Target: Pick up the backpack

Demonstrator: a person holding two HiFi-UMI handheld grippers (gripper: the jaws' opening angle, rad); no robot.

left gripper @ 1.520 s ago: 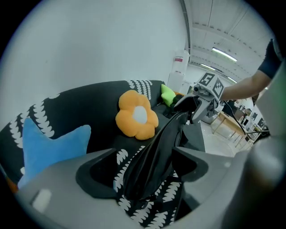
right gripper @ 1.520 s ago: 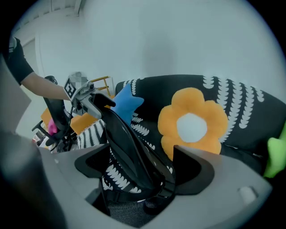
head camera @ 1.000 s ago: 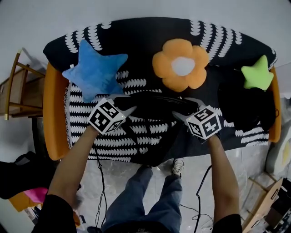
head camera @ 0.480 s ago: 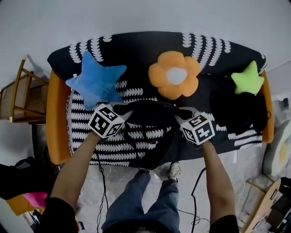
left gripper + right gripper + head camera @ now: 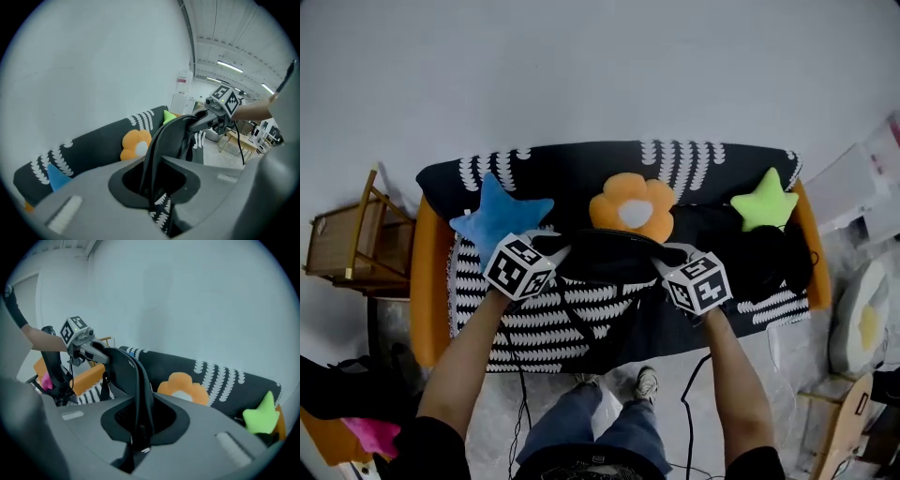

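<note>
The black backpack [image 5: 609,261] hangs in the air in front of the sofa, stretched between both grippers. My left gripper [image 5: 555,251] is shut on its left shoulder strap [image 5: 159,145], which runs up out of the jaws toward the other gripper. My right gripper [image 5: 666,258] is shut on the right strap [image 5: 138,394], a black band pinched between the jaws. Loose strap ends dangle below the bag. In the right gripper view the bag's body [image 5: 119,376] arches over to the left gripper [image 5: 96,352].
Behind the bag stands a sofa with a black-and-white patterned cover [image 5: 581,169] and orange arms [image 5: 427,281]. On it lie a blue star cushion [image 5: 499,217], an orange flower cushion [image 5: 630,208], a green star cushion [image 5: 766,202] and a dark heap [image 5: 769,258]. A wooden side table [image 5: 356,239] stands left.
Both grippers have risen with the backpack held between them. The sofa and cushions now look smaller and lower in the head view, and more wall shows above.
</note>
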